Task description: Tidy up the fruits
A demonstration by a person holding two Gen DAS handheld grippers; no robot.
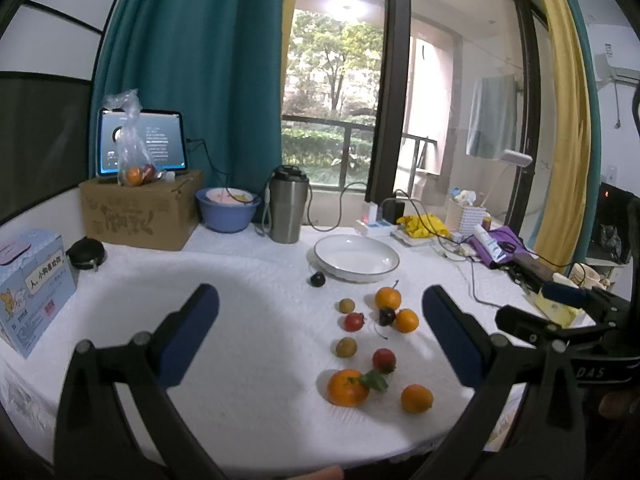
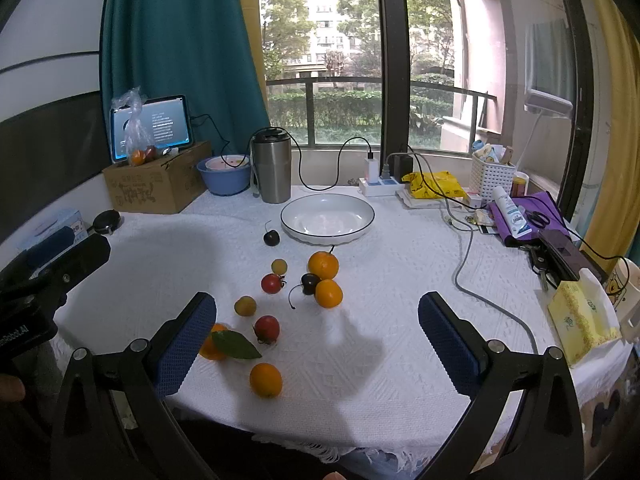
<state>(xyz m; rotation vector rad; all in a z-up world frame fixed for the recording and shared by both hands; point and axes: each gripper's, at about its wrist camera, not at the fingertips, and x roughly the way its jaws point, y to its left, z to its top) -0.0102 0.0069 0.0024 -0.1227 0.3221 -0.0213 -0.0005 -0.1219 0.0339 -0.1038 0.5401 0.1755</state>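
Several fruits lie loose on the white tablecloth: oranges (image 1: 347, 387) (image 2: 265, 379), one with a green leaf (image 2: 235, 345), small red fruits (image 1: 384, 360) (image 2: 267, 328), yellow-green round fruits (image 1: 346, 347) (image 2: 245, 305) and dark cherries (image 1: 317, 279) (image 2: 271, 237). An empty white plate (image 1: 356, 258) (image 2: 327, 219) with a dark rim sits behind them. My left gripper (image 1: 320, 332) is open and empty above the near table, left of the fruits. My right gripper (image 2: 318, 336) is open and empty, to their right.
A steel tumbler (image 2: 272, 170), a blue bowl (image 2: 224, 176), a cardboard box (image 2: 156, 188) with a tablet and a bag of fruit stand at the back left. A power strip (image 2: 380, 186), cables, a white basket (image 2: 491, 178), a purple pouch and tissues (image 2: 580, 320) crowd the right side.
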